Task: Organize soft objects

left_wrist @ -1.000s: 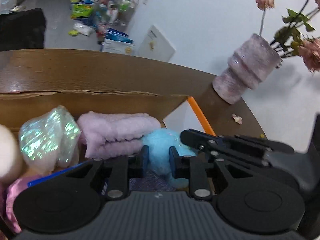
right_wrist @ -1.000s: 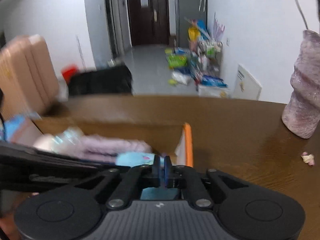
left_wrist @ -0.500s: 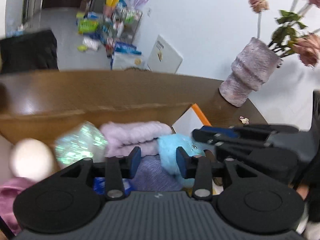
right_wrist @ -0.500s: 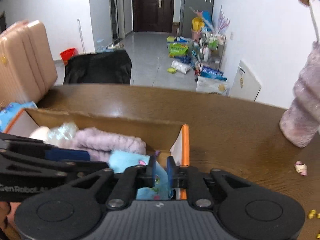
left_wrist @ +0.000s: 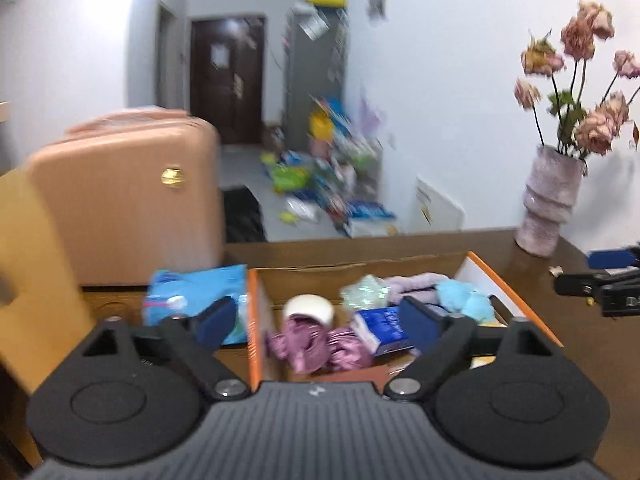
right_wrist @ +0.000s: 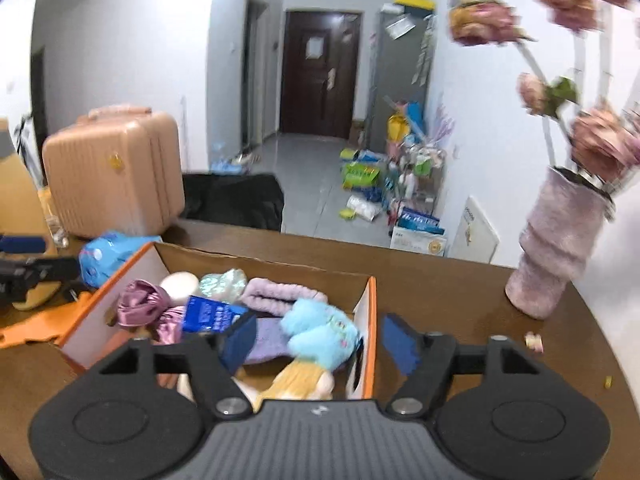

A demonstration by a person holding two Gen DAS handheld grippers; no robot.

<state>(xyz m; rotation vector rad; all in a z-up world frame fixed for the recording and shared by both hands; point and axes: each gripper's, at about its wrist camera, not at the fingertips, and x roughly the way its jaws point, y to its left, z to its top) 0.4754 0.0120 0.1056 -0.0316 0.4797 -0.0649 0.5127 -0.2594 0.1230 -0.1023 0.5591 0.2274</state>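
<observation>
An open cardboard box (right_wrist: 264,266) with orange edges stands on the brown table and holds several soft things. Inside lie a light blue plush (right_wrist: 322,332), a lilac fluffy towel (right_wrist: 276,294), a purple satin cloth (right_wrist: 138,306), a blue packet (right_wrist: 210,314), an iridescent pouch (right_wrist: 224,282) and a cream ball (right_wrist: 180,284). In the left wrist view the box (left_wrist: 360,266) shows the blue plush (left_wrist: 464,298) and the satin cloth (left_wrist: 308,342). My left gripper (left_wrist: 320,322) is above the box's near-left side, its jaws opening with nothing between them. My right gripper (right_wrist: 318,338) hovers over the box's right end, jaws opening and holding nothing.
A pink ribbed vase (right_wrist: 554,248) of dried roses stands at the table's right. A blue tissue pack (left_wrist: 196,292) lies left of the box. A pink suitcase (left_wrist: 124,200) is behind it. Small petal scraps (right_wrist: 534,340) dot the table near the vase.
Both grippers have pulled back and up out of the box and their jaws have spread wide. The blue plush stays in the box. The left view has swung towards the left.
</observation>
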